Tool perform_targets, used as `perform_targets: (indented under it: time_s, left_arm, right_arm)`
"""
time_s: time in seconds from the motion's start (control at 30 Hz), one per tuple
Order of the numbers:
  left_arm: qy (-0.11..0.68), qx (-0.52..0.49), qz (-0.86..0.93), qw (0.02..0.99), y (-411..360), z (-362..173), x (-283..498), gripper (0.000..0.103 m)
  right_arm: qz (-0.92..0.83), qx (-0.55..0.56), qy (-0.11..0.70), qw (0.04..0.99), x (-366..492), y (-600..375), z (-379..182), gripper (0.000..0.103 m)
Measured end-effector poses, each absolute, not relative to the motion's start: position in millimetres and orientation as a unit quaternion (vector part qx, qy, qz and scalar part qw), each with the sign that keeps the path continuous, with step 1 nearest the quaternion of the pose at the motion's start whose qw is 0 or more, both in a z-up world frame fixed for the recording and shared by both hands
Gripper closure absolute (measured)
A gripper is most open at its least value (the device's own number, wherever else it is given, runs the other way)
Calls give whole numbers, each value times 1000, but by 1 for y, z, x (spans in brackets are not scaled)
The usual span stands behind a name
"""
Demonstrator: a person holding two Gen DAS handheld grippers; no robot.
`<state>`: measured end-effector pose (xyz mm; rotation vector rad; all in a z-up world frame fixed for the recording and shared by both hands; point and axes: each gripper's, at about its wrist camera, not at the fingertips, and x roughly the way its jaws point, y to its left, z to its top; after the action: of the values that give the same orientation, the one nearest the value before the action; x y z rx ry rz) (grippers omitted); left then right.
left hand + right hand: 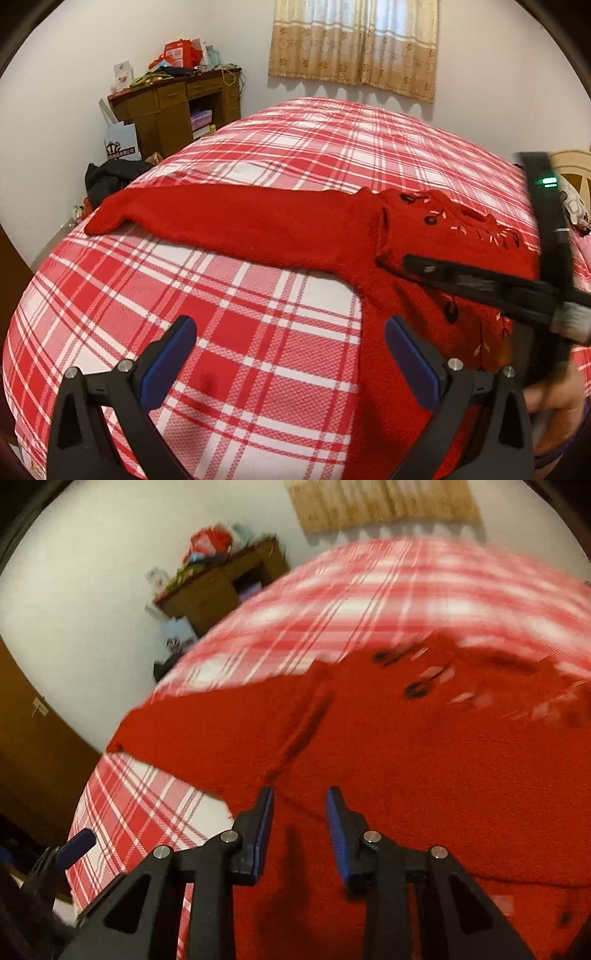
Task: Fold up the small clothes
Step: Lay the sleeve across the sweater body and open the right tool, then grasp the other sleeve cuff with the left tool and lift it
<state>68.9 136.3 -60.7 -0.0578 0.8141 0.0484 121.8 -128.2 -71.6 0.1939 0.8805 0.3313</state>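
Note:
A red knitted sweater (280, 229) with embroidered flowers lies on the red-and-white plaid bed (229, 325), one sleeve stretched out to the left. My left gripper (290, 332) is open and empty above the bedspread, just left of the sweater's body. My right gripper (300, 805) is partly open and empty, low over the sweater (424, 760) near the armpit seam. In the left wrist view the right gripper (417, 264) reaches in from the right over the sweater's chest. The right wrist view is motion-blurred.
A wooden desk (177, 107) with clutter stands at the far left by the wall. A dark pile of clothes (110, 177) lies beside the bed. A curtain (354, 40) hangs behind. A pale headboard (572, 170) is at the right.

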Motion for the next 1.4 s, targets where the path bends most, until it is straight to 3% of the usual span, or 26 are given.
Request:
perform_targets:
  time_s: [0.17,0.33,0.53,0.83,1.1,1.4]
  left_arm:
    - [389,-10,3,921,111,-53,85,0]
    - [371,15,-10,929,75,-46,112,0]
    - [381,40,2,924,39,-61,154,0]
    - [437,66,46,896,33,-105,180,0]
    - [398,27,67,915,81,-75,153,0]
    - [394,-69,194,896,253,-56,140,0]
  right_arm:
    - [42,114,387,914,112,-241,-53,73]
    - [-102,126,400,902,116,-351,-66,73]
    - [-123,102,445,881,140,-361,-105,73]
    - [-144,71,416,895,132,-351,-109,72]
    - [-77,45,337,937,74,-280,-49,72]
    - [-9,42,348,937,43,-206,-43,72]
